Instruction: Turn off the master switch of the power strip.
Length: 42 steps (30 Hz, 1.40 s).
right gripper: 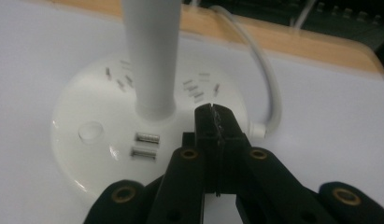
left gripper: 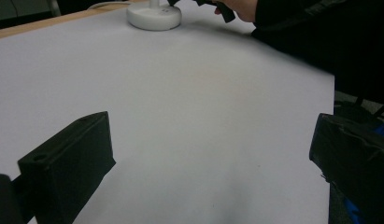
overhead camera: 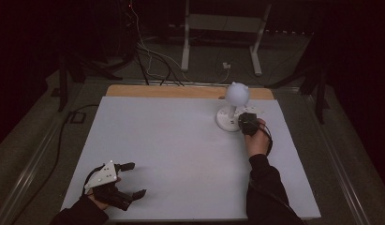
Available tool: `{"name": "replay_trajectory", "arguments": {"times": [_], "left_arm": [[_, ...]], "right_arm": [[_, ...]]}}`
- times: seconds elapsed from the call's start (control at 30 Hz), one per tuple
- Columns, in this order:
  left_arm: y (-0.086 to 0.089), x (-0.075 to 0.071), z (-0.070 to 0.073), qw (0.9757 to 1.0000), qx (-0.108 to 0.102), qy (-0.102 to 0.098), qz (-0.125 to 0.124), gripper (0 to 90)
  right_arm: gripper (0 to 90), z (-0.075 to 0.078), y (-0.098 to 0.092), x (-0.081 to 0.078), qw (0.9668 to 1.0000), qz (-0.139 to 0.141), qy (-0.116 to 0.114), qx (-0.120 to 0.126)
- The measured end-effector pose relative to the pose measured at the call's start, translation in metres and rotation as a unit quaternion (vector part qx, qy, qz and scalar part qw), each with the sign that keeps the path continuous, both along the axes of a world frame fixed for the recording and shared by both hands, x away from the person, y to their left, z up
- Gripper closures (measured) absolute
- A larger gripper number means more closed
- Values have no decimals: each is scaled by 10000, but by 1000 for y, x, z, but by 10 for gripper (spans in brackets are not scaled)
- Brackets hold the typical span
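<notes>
Dark room, cables on the floor behind, and a big white table [overhead camera: 181, 154] with basically one thing on it: a white desk lamp [overhead camera: 236, 105] with a round base [right gripper: 110, 140] full of sockets and USB ports, parked near the far right edge. The right gripper [right gripper: 215, 116] hovers over that base just beside the stem with its jaws pressed together on nothing, tips near the USB ports, so my guess is it's about to poke the round button [right gripper: 90, 131], which looks unpressed. The left gripper [overhead camera: 127, 180] sits well apart at the near left corner, jaws spread wide and empty.
</notes>
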<state>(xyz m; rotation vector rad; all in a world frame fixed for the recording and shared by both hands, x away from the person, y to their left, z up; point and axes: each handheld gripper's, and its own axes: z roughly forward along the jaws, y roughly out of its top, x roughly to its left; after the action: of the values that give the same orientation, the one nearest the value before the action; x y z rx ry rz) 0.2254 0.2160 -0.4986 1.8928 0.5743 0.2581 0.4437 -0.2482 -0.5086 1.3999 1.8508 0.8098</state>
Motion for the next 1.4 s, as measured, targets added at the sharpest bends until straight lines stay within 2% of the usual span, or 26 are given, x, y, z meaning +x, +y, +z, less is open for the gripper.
{"name": "replay_trajectory", "arguments": {"times": [0.1, 0.17, 0.33, 0.4, 0.5, 0.57, 0.67, 0.77, 0.83, 0.87, 0.93, 0.97, 1.03, 1.1, 1.13, 1.23, 1.3, 1.4], "left_arm": [[1, 1, 0, 10000, -28, 16, 14, 3], [0, 1, -1, 10000, -8, 17, 13, 3], [-1, 0, 0, 10000, 10, 3, 11, 3], [0, 1, 0, 10000, 7, 2, 22, 3], [0, 1, 0, 10000, 4, 3, 19, 3], [0, 1, 0, 10000, 5, -1, 10, 3], [0, 1, 0, 10000, 5, -1, 11, 3], [0, 0, 0, 10000, 2, 0, 12, 3], [0, 0, 0, 10000, 3, -1, 14, 3], [0, 0, 0, 10000, 2, -1, 17, 3], [0, 1, 0, 10000, 5, -2, 23, 3], [0, 1, 0, 10000, 4, -1, 26, 3], [0, 1, 0, 10000, 8, 1, 22, 3], [0, 1, 0, 10000, 8, 2, 18, 3], [0, 1, 0, 10000, 8, 2, 18, 3], [0, 1, 0, 10000, 5, 0, 22, 3], [0, 1, 0, 10000, 6, 0, 19, 3], [0, 0, 0, 10000, -2, 4, 19, 3]], "right_arm": [[895, 11, -9, -4, 9989, -57, -280, 376], [879, 19, -12, -6, 9983, -32, -324, 488], [809, 28, -15, -9, 9982, 38, -344, 493], [776, 27, -16, -10, 9976, 41, -334, 601], [653, 26, -17, -11, 9974, 78, -314, 639], [502, 25, -18, -12, 9974, 110, -302, 645], [332, 27, -19, -13, 9965, 113, -286, 775], [236, 28, -20, -15, 9951, 123, -252, 944], [219, 29, -21, -16, 9948, 152, -256, 977], [143, 29, -23, -17, 9936, 219, -157, 1101], [138, 30, -23, -18, 9925, 259, -108, 1187], [88, 30, -26, -20, 9909, 340, -114, 1297], [68, 30, -28, -23, 9889, 455, -132, 1408], [18, 31, -31, -25, 9847, 593, -126, 1634], [17, 32, -31, -27, 9836, 636, -133, 1683], [0, 35, -30, -30, 9834, 837, -149, 1605], [0, 36, -29, -31, 9833, 917, -80, 1570], [0, 37, -26, -37, 9807, 1132, -63, 1596]]}}
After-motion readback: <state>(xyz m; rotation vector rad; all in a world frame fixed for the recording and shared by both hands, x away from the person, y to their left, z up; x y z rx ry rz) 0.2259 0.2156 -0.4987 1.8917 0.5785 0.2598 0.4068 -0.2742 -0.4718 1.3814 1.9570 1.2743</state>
